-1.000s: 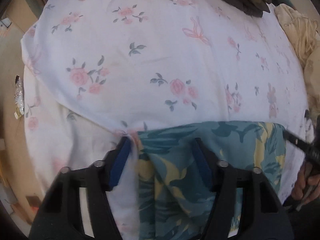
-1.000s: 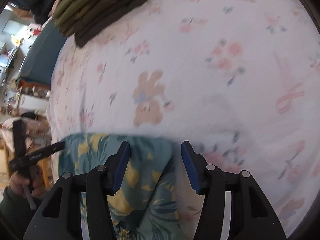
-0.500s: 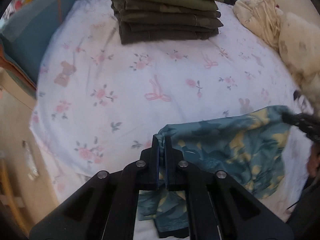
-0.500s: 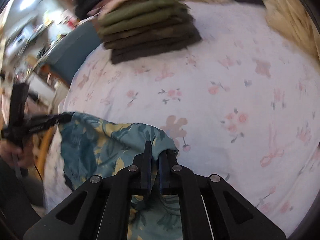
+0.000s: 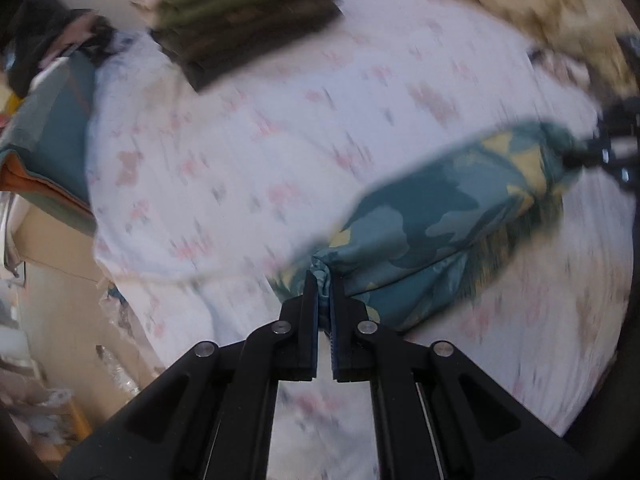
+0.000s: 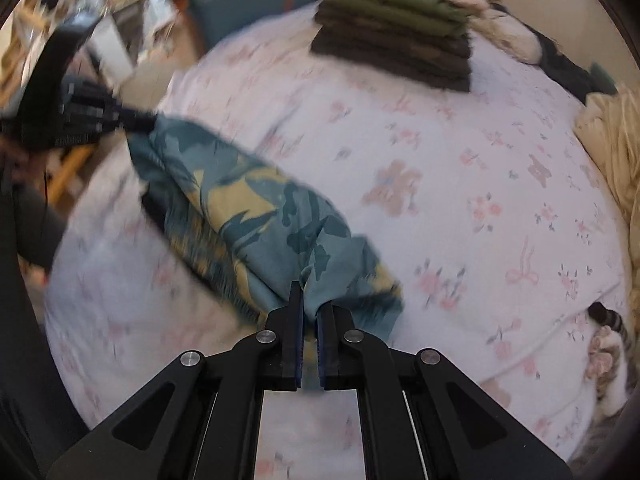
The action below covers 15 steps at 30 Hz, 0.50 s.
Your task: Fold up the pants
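Note:
The teal and yellow leaf-print pants [image 5: 432,220] hang stretched between both grippers above the flowered bed sheet [image 5: 248,160]. My left gripper [image 5: 324,280] is shut on one end of the waist edge. My right gripper [image 6: 310,292] is shut on the other end of the pants [image 6: 256,208]. Each gripper shows in the other's view: the right one at the far right [image 5: 592,152], the left one at the far left [image 6: 120,120]. Both views are motion-blurred.
A stack of folded olive and dark pants [image 6: 396,28] lies at the far side of the bed [image 5: 244,12]. A cream blanket [image 6: 612,152] lies at the right. A cat's paw [image 6: 604,348] shows at the right edge. Clutter and a teal cushion [image 5: 56,128] lie left.
Both grippers closed on the pants' edge a second ago and have since lifted it off the sheet; the pants now hang taut between them, swinging.

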Tool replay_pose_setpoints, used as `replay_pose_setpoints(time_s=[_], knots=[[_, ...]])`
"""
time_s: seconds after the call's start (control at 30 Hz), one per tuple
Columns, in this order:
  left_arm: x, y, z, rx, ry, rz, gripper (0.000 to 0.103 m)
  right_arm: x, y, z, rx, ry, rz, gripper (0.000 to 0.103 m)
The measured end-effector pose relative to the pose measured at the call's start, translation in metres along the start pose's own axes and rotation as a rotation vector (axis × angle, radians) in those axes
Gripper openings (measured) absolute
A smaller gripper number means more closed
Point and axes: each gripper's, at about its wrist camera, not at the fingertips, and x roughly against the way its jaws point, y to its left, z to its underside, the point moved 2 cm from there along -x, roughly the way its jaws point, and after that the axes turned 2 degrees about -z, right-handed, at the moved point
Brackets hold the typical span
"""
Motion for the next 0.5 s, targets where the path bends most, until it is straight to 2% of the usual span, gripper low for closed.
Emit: replay_pose_setpoints(time_s=[0.1,0.17,0.2,0.27,0.33,0.37,0.4,0.43,0.47,0.5], knots=[[-0.015,-0.031,0.027,-0.15,0.097,-0.009,0.004,-0.015,0.011,0.019,0.032,0.104,0.0,0.004],[-0.032,-0.043,0.036,-0.15,0.176,0.054,0.007,-0.032,0.019,0.028,0.063,0.178,0.023,0.004],[-0.044,-0.045,0.038,-0.128,0.224,0.049,0.007,-0.04,0.02,0.031,0.067,0.204,0.036,0.004],[-0.045,-0.042,0.034,-0.069,0.234,0.024,0.009,-0.051,0.021,0.031,0.034,0.229,0.035,0.01],[-0.031,-0.037,0.03,-0.048,0.218,0.022,0.03,-0.048,0.022,0.032,0.008,0.259,0.0,0.013],[-0.022,-0.033,0.029,-0.032,0.203,0.017,0.054,-0.043,0.022,0.032,0.006,0.261,0.007,0.021],[-0.008,-0.026,0.029,-0.003,0.194,0.034,0.069,-0.034,0.021,0.034,-0.004,0.257,0.02,0.038],[0.001,-0.023,0.029,-0.006,0.194,0.082,0.069,-0.024,0.02,0.034,-0.02,0.247,0.03,0.048],[0.012,-0.022,0.029,-0.044,0.192,0.123,0.066,-0.013,0.017,0.035,-0.046,0.22,0.062,0.053],[0.029,-0.02,0.024,-0.082,0.132,0.083,0.066,0.001,0.013,0.035,-0.084,0.177,0.109,0.053]])
